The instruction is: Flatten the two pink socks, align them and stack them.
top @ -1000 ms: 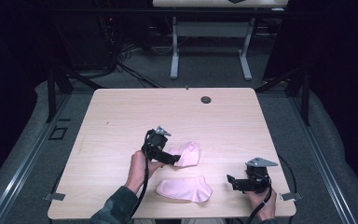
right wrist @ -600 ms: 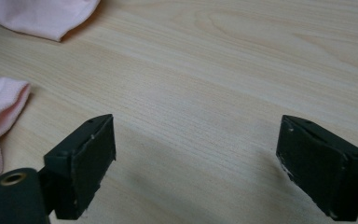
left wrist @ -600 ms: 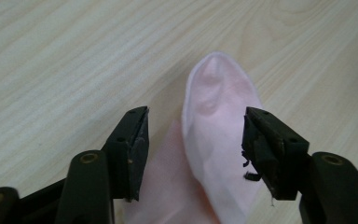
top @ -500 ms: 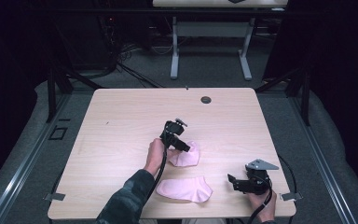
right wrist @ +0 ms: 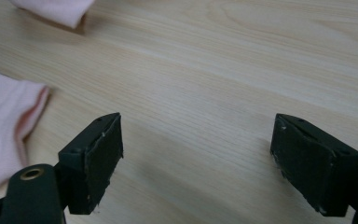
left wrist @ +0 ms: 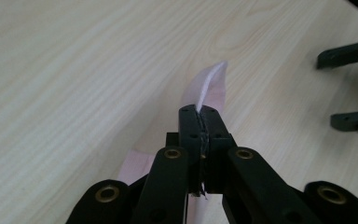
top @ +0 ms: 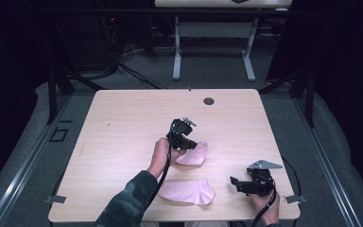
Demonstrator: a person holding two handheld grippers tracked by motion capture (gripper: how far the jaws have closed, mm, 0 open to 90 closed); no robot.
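One pink sock (top: 193, 154) is pinched at its edge and partly lifted off the worktop (top: 123, 123); the other pink sock (top: 189, 191) lies flat nearer the front edge.

A light wooden rectangular surface (top: 123, 123) stands on grey carpeted floor (top: 23, 156), with a small dark round grommet hole (top: 209, 101) near its far edge. Behind it stands a second desk's white metal frame (top: 212, 52), with black cables (top: 123, 61) tangled on the floor to its left.
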